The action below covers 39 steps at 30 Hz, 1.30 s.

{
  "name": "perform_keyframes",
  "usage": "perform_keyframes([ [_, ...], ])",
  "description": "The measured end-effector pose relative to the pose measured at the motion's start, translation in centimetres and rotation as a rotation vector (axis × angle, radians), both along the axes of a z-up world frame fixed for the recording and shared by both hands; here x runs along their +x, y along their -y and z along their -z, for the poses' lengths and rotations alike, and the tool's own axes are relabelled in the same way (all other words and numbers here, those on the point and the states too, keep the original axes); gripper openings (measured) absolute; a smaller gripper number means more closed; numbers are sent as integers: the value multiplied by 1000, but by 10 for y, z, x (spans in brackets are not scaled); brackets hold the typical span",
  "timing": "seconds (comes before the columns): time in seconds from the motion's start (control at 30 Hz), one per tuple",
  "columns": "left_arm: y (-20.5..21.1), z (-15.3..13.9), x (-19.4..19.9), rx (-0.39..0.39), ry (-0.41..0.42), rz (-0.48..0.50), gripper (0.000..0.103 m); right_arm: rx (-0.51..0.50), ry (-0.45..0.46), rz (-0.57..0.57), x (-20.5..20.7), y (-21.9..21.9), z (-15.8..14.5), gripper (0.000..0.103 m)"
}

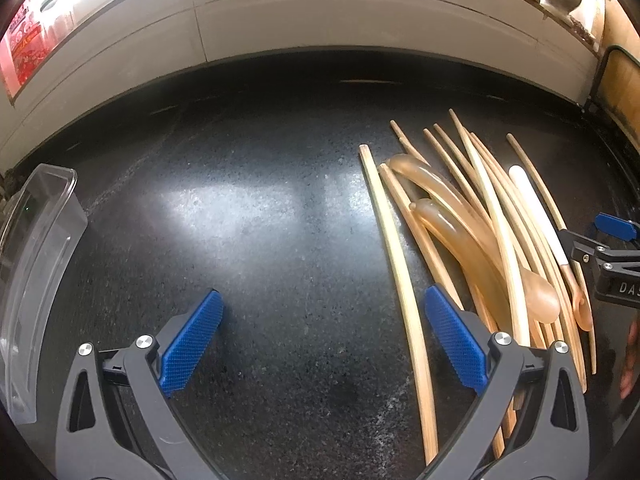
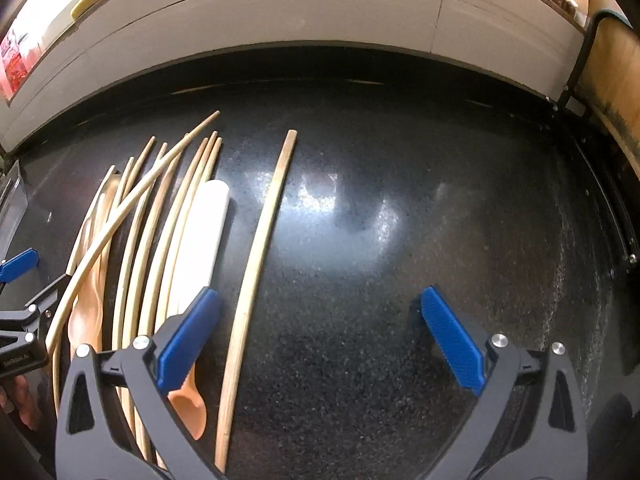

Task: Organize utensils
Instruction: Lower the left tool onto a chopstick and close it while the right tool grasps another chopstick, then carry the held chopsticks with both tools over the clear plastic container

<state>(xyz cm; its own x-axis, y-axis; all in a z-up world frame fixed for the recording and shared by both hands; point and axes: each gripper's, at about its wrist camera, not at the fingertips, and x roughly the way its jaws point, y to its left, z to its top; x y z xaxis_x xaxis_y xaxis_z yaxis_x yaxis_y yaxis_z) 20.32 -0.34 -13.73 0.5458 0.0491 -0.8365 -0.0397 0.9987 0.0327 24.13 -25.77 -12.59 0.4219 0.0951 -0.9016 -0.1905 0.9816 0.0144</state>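
The left tool (image 1: 322,344) hangs over the bench (image 1: 256,216) with its blue pads spread wide and nothing between them but bare dark stone; it grips nothing. Its right pad (image 1: 454,346) sits just beside the leftmost wooden stick (image 1: 394,248) of the pile, and I cannot tell whether it touches it.

The right tool (image 2: 320,340) is likewise released, jaws at their widest. One lone stick (image 2: 260,240) runs up between its pads, closer to the left one, with neither pad pressing on it. The left pad (image 2: 188,340) lies in front of the lower end of a white-handled utensil (image 2: 204,232), whose orange scoop end (image 2: 190,404) shows below the pad.

The utensils lie together on the bench between the two tools: a spread of thin wooden sticks (image 1: 492,216), some crossing one another, and translucent amber spoons (image 1: 444,216) among them. A clear plastic container (image 1: 36,248) stands at the far left of the bench, well apart from the pile.

The bench is black speckled stone, glossy, with pale light patches reflected in it. Behind it runs a wall of pale tiles (image 1: 320,20). A dark metal rail (image 2: 580,52) with wood behind it stands at the right edge
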Motion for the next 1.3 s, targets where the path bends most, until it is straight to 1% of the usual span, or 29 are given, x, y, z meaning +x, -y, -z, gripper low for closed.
perform_keyframes([
  [0.03,1,0,0,2,2,1,98,4,3,0,-1,-2,0,96],
  [0.07,2,0,1,2,2,2,96,4,14,-8,-5,-4,-4,87],
  [0.1,3,-1,0,0,2,11,92,4,19,-19,-7,-10,-10,71],
  [0.13,5,-4,-2,2,7,19,78,5,25,-27,-10,-13,-14,56],
  [0.17,7,-6,-3,4,11,25,57,7,19,-32,-10,-18,-16,14],
  [0.2,10,-9,-3,13,16,33,46,2,15,-35,-11,-21,-16,9],
  [0.23,12,-10,-3,15,17,40,29,3,19,-47,-12,-24,-16,9],
  [0.27,14,-11,-1,16,17,46,20,0,29,-48,-14,-26,-17,8],
  [0.33,20,-10,0,31,33,67,6,-9,39,-50,-16,-28,-17,8],
  [0.37,22,-9,0,46,44,72,6,1,37,-52,-16,-27,-17,8],
  [0.4,27,-7,0,78,58,94,6,9,31,-54,-16,-27,-17,8],
  [0.43,29,-7,0,84,66,101,6,15,25,-49,-16,-26,-18,8],
  [0.47,26,-7,0,61,67,91,6,28,18,-41,-16,-24,-19,8],
  [0.53,22,-12,-2,57,65,75,6,40,40,-15,-23,-19,-28,8],
  [0.57,19,-18,-6,51,77,66,6,44,54,-10,-27,-16,-33,8],
  [0.6,14,-30,-12,33,97,57,6,47,77,6,-32,-11,-43,8],
  [0.7,4,-59,-25,44,152,42,6,73,113,30,-42,-1,-67,8],
  [0.77,-9,-79,-33,5,168,15,6,71,167,34,-53,1,-89,8],
  [0.83,-16,-94,-43,-3,198,10,6,54,237,23,-63,-1,-114,8],
  [0.9,-22,-102,-51,4,220,11,6,82,253,31,-66,1,-129,8],
  [0.93,-25,-106,-55,-7,226,9,6,93,260,33,-67,1,-136,8],
  [1.03,-33,-118,-68,-44,223,12,6,166,217,21,-66,-9,-147,8],
  [1.07,-35,-120,-74,-53,218,15,6,175,211,9,-66,-15,-150,8],
  [1.17,-51,-132,-92,-78,204,-1,6,233,155,-55,-74,-45,-156,8],
  [1.23,-62,-141,-103,-74,211,-20,6,264,130,-96,-75,-65,-157,8],
  [1.3,-78,-147,-117,-66,214,-49,6,289,115,-140,-85,-95,-162,8],
])
